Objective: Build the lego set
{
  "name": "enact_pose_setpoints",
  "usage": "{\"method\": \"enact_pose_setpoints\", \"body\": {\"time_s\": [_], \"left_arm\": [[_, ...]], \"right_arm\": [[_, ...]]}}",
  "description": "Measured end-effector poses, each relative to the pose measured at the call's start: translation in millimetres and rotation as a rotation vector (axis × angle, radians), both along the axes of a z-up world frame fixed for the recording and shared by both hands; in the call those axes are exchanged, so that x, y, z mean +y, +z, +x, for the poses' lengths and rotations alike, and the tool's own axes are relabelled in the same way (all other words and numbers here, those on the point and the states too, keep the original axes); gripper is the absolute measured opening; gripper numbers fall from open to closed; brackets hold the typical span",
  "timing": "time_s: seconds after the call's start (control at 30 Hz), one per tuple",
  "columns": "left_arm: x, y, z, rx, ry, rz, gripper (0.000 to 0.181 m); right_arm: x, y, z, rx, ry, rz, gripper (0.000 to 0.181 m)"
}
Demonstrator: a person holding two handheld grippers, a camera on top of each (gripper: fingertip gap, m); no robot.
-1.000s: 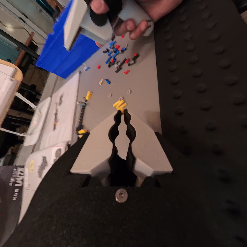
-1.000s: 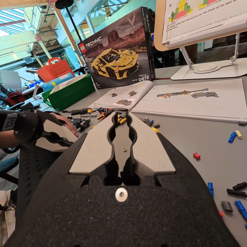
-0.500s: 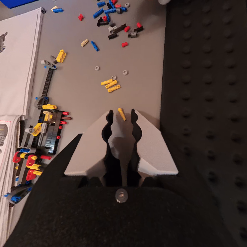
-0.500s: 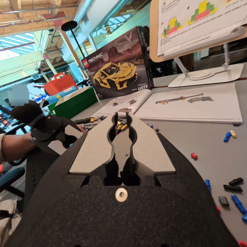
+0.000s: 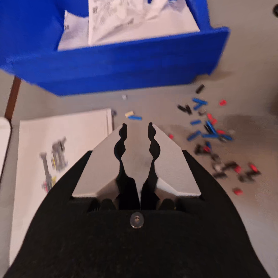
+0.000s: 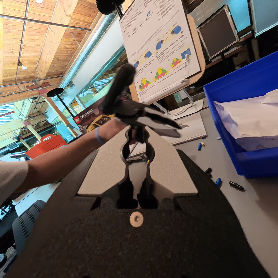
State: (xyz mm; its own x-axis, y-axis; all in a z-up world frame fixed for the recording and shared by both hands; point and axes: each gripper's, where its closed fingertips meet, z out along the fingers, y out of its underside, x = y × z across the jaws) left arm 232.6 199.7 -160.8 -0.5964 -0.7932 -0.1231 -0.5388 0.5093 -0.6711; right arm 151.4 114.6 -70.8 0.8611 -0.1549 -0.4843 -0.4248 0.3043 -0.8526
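Observation:
My left gripper (image 5: 137,124) is open and empty, held above the grey table (image 5: 150,97), pointing at the gap between the instruction booklet (image 5: 67,135) and a blurred pile of loose blue, red and black pins (image 5: 210,132). A blue pin (image 5: 135,117) and a tan pin (image 5: 129,113) lie just beyond its tips. My right gripper (image 6: 137,129) is open a little and empty, tilted upward. In the right wrist view the left gripper (image 6: 158,123) shows raised in a hand. Part of the grey assembly (image 6: 142,157) shows between my right fingers.
A blue bin (image 5: 120,67) with white paper stands at the far side; it also shows in the right wrist view (image 6: 255,158). A guide board on a stand (image 6: 162,49), the set's box (image 6: 90,117) and an orange case (image 6: 48,142) stand behind. Loose pins (image 6: 218,181) lie near the bin. Across from one pair of fingers to the other is roughly 15 cm.
My left gripper opened and let a yellow pin drop on the table, then rose and swung away toward the blue bin. My right gripper tilted up and turned right.

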Motion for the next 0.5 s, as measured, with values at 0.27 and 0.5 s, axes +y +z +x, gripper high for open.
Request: {"method": "enact_pose_setpoints", "body": {"time_s": [0.27,0.5], "left_arm": [[-15.6,-44.7,63.8,0.064,0.01,-0.018,0.025],[-23.0,-53.6,64.3,0.112,-0.013,-0.037,0.007]], "right_arm": [[1.6,3.5,-8.1,-0.028,0.038,0.015,0.012],[1.3,4.1,-6.4,0.011,0.072,0.052,0.012]]}}
